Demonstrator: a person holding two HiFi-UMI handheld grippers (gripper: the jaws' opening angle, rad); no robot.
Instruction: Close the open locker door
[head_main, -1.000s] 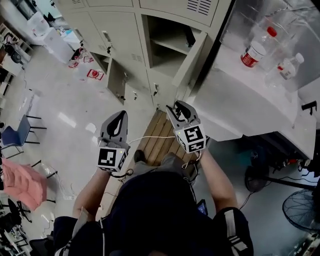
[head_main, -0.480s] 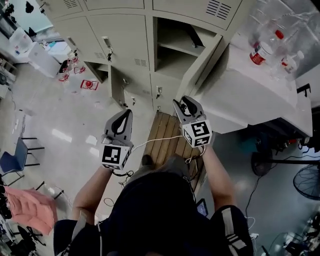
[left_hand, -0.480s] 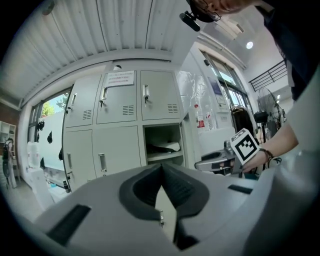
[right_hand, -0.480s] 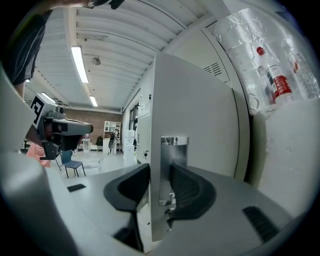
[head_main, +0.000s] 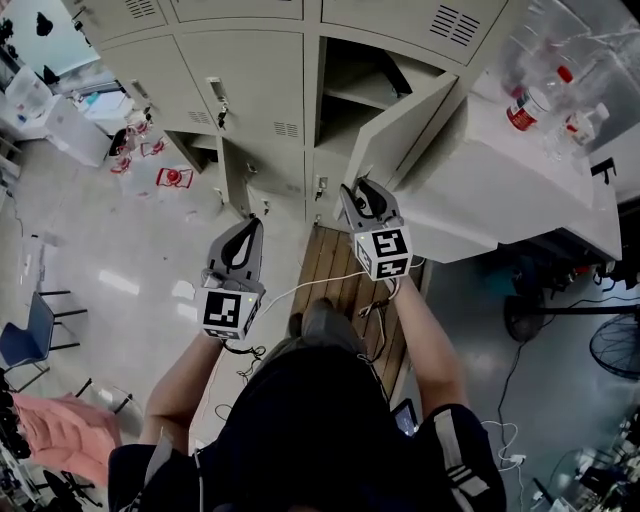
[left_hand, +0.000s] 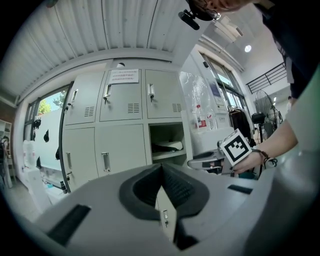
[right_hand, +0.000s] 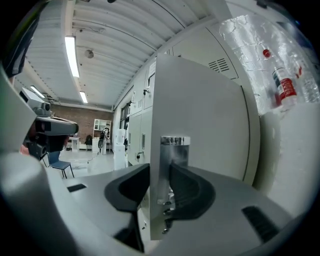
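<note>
Pale grey lockers (head_main: 250, 90) fill the wall ahead, with a white bench (head_main: 500, 190) just beside them on the right. Both forearms reach forward, close to level. The right tool (head_main: 358, 192) sits at the free edge of the open locker door (head_main: 415, 125). Its jaws have just been closing a little and clasp that edge, one pad on each face, by the metal handle plate (right_hand: 175, 150). The left tool (head_main: 246, 228) hangs apart from the lockers, clenched on nothing, its pads meeting. The person's head and shoulders hide the floor beneath them, and what lies inside the open compartment (left_hand: 167, 135) is hard to make out. The door stands upright, long axis vertical, hinged on the bench side and swung out toward the person.
</note>
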